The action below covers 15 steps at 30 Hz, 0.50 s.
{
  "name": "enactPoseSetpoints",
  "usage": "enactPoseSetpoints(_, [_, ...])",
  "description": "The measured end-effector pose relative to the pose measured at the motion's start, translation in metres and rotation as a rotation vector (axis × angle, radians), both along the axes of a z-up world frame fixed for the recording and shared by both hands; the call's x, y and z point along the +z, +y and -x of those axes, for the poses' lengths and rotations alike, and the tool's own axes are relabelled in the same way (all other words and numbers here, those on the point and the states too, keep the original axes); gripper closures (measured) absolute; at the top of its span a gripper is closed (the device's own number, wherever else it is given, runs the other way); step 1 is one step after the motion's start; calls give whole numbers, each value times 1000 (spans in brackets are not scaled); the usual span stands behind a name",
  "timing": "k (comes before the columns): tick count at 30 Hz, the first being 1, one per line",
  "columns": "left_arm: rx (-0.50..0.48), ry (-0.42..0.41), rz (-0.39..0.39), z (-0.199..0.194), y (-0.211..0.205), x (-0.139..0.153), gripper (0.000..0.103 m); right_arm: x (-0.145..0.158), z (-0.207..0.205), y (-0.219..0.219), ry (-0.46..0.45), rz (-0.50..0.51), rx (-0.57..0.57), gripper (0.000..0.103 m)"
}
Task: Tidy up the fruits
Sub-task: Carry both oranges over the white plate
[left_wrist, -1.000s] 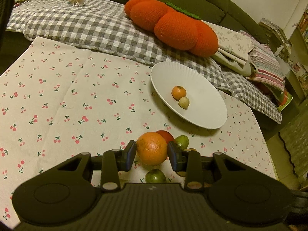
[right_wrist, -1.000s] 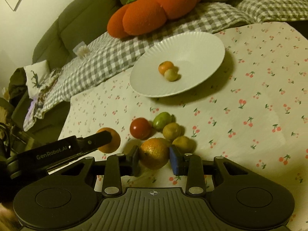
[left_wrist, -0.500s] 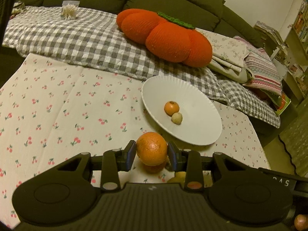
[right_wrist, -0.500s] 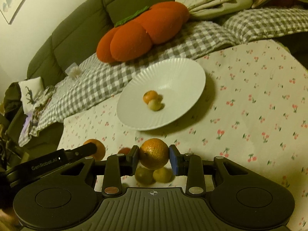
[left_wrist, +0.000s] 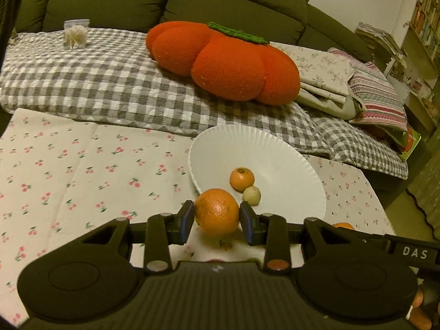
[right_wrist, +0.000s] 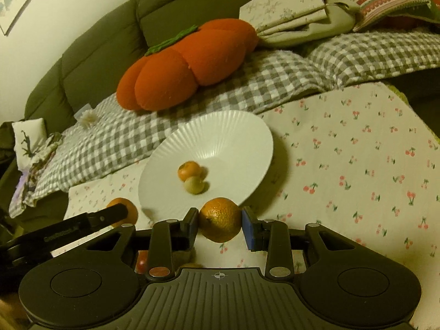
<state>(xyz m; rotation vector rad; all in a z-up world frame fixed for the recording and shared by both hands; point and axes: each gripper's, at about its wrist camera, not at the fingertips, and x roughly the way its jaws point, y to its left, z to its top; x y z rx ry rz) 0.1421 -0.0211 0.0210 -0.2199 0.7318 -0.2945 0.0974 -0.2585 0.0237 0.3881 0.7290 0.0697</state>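
My left gripper is shut on a large orange, held just above the near rim of the white fluted plate. In the plate lie a small tangerine and a pale yellow-green fruit. My right gripper is shut on a second orange at the plate's near edge. The right wrist view shows the left gripper's finger with its orange at the left. Under the right gripper, a red fruit peeks out; the other loose fruits are hidden.
A cherry-print tablecloth covers the table, whose right edge lies close to the plate. Behind it a grey checked blanket, an orange pumpkin cushion and folded cloths rest on a dark green sofa.
Both grippers have lifted their oranges away from the pile of loose fruit and carried them forward to the plate's near rim. The pile has dropped out of sight beneath them.
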Motion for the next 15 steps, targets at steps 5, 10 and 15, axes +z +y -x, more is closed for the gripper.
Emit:
enactPoseSetpoints(5, [-21, -30, -7, -12, -10, -1, 69, 3, -14, -9, -20, 8, -17, 70])
enactPoseSetpoints(10, [-41, -53, 0, -26, -14, -6, 69, 0, -34, -15, -26, 23, -22, 70])
enactPoseSetpoints(15, [-68, -46, -2, -35, -19, -18, 69, -8, -49, -9, -25, 68, 0, 70])
